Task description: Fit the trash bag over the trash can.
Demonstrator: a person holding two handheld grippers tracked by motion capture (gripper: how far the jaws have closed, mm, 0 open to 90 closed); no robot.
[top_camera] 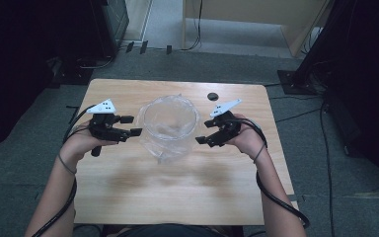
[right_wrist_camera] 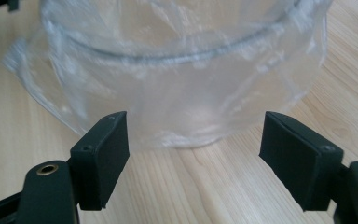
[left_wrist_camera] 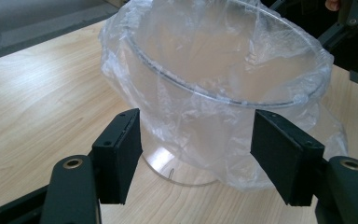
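Black jaws beside unlabelled plastic-lined clear bowl (left_wrist_camera: 223, 70).

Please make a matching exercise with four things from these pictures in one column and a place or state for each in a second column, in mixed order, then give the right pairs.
Things:
1. clear bowl
2. plastic bag
3. left hand-held gripper
4. small black disc

Places or states:
A. lies on the table beyond the right hand-held gripper
B. jaws open, at the bowl's left side
C. stands mid-table between both grippers
D. drapes over the bowl's rim and down its outside

Pairs: 1-C, 2-D, 3-B, 4-A
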